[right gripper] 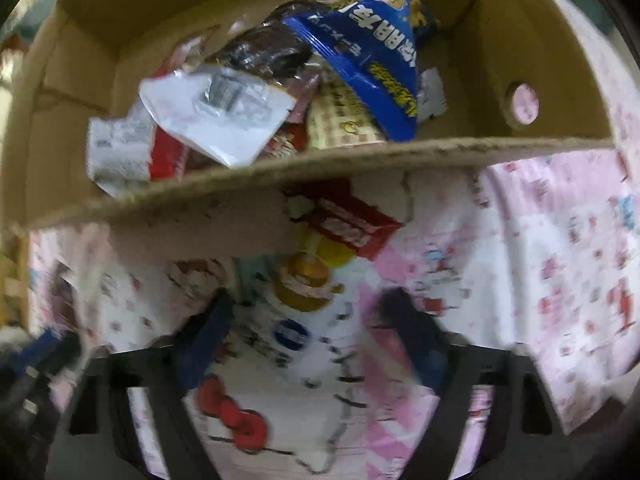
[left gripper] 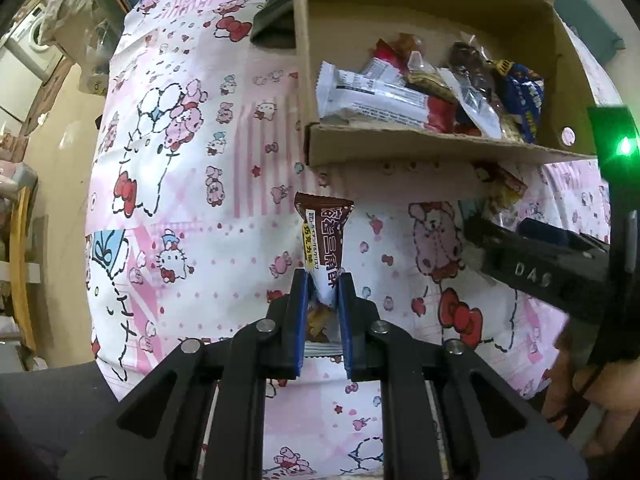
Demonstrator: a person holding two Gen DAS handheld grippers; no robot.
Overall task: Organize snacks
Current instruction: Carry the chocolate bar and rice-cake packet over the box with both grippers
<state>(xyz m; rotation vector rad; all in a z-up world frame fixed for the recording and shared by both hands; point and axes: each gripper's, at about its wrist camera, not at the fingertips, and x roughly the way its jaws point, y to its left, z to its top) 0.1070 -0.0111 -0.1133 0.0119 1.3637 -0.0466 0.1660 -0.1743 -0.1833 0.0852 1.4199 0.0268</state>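
Note:
My left gripper [left gripper: 323, 280] is shut on a brown and white snack packet [left gripper: 323, 240] and holds it upright above the pink cartoon tablecloth [left gripper: 180, 160], in front of the cardboard box [left gripper: 400, 148]. The box holds several snack packets, among them a white one [left gripper: 368, 98] and a blue one [left gripper: 524, 96]. My right gripper [right gripper: 308, 316] is open and empty above the cloth, just in front of the box wall [right gripper: 360, 160]. A white, yellow and red snack packet [right gripper: 320, 264] lies on the cloth between its fingers and the box. The right gripper also shows at right in the left wrist view [left gripper: 532, 264].
A dark cloth item [left gripper: 274, 20] lies at the box's far left side. The tablecloth's left edge [left gripper: 94, 184] drops toward a floor with a washing machine [left gripper: 30, 44] and furniture. The right wrist view is blurred by motion.

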